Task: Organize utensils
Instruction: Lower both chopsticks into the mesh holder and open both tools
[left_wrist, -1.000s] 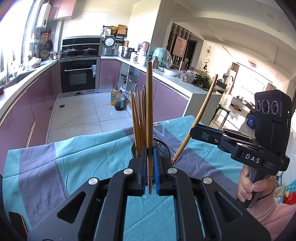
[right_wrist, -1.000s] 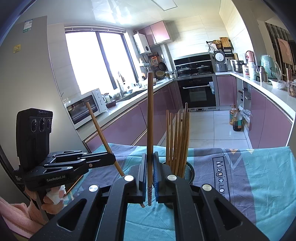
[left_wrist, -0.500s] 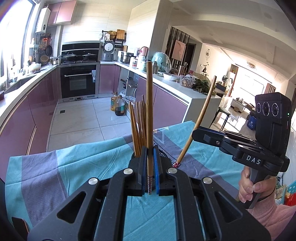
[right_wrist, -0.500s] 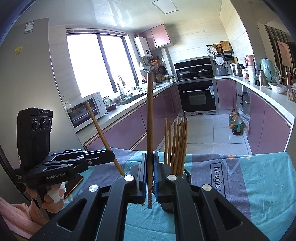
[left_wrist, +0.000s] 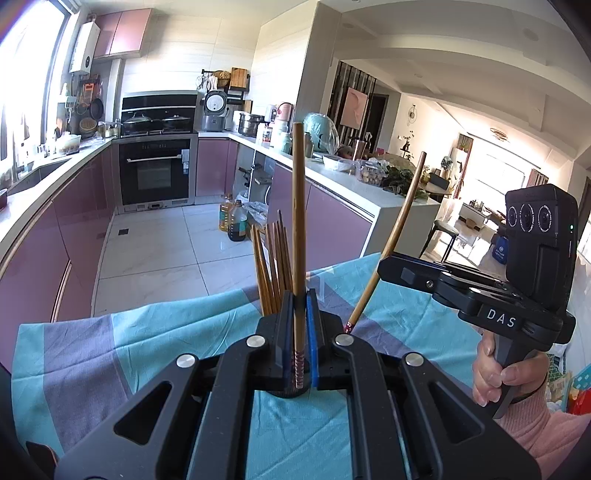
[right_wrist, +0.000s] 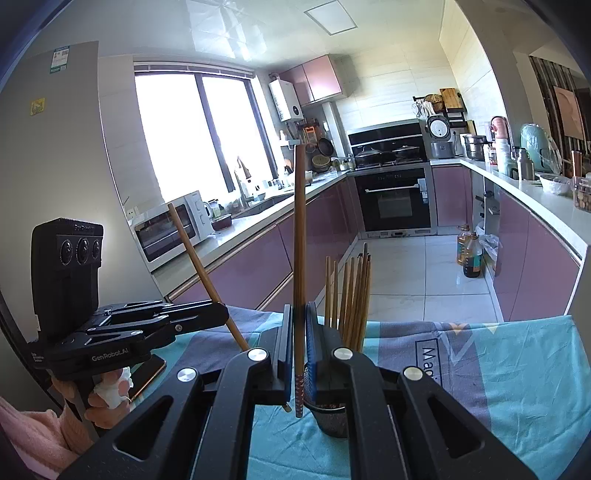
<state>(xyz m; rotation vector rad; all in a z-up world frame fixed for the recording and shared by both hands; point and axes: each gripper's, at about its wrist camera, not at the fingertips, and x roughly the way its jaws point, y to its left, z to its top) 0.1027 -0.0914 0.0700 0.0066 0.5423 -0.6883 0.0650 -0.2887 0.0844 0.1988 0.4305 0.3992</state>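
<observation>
My left gripper (left_wrist: 299, 332) is shut on a brown chopstick (left_wrist: 298, 229) that stands upright, patterned tip down. Just behind its fingers stands a black mesh holder (left_wrist: 288, 391) with several chopsticks (left_wrist: 271, 266) in it. My right gripper (right_wrist: 299, 339) is shut on a second upright chopstick (right_wrist: 300, 240), with the holder (right_wrist: 332, 417) and its chopsticks (right_wrist: 351, 295) close on its right. Each view also shows the other gripper: the right gripper (left_wrist: 402, 269) holds its chopstick (left_wrist: 391, 240) slanted, and the left gripper (right_wrist: 218, 314) holds its own (right_wrist: 203, 273) slanted too.
A teal and grey cloth (left_wrist: 110, 350) covers the table. A phone (right_wrist: 147, 373) lies on it near the hand on the left gripper. Beyond the table's far edge are the tiled kitchen floor, purple cabinets and oil bottles (left_wrist: 232, 221).
The holder has slipped lower in both views and now sits mostly behind the fingers. Both chopsticks stay gripped as before.
</observation>
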